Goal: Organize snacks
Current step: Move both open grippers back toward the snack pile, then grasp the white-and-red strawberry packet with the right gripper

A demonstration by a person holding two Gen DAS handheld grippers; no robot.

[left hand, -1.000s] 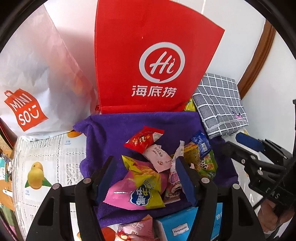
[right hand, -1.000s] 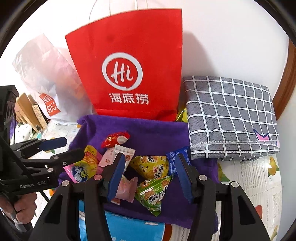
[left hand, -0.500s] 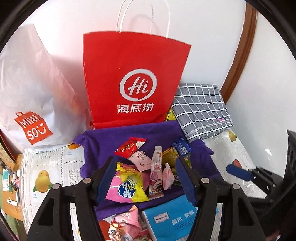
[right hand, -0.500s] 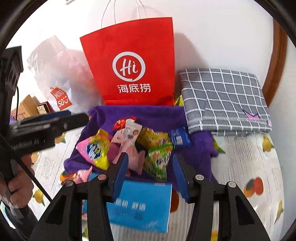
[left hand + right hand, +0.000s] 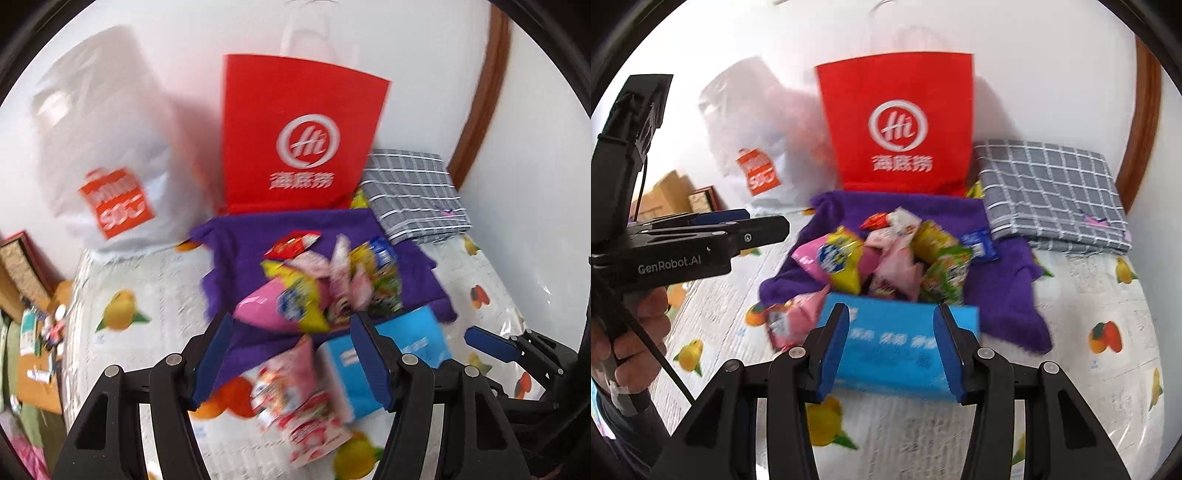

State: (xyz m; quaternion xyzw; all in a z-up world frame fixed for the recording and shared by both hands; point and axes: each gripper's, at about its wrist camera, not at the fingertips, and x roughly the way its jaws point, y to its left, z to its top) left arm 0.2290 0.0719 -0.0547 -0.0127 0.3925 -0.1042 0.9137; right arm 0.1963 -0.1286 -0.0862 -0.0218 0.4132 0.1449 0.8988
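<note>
Snacks (image 5: pixel 886 254) heaped mid-towel (image 5: pixel 1001 291), grippers apart

A fruit-print tablecloth (image 5: pixel 1089 387) covers the table. On it: purple towel (image 5: pixel 1001 291) at centre, blue box (image 5: pixel 897 332) at 6 o'clock, checked cloth (image 5: pixel 1052 192) at 2, red bag (image 5: pixel 897 122) at 12.

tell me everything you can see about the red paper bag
The red paper bag stands upright against the white wall, behind the purple cloth that touches its base. It looks like stiff paper, with a white circled "Hi" logo, white Chinese characters below, and thin pale handles on top. A white plastic bag stands beside it.
</note>
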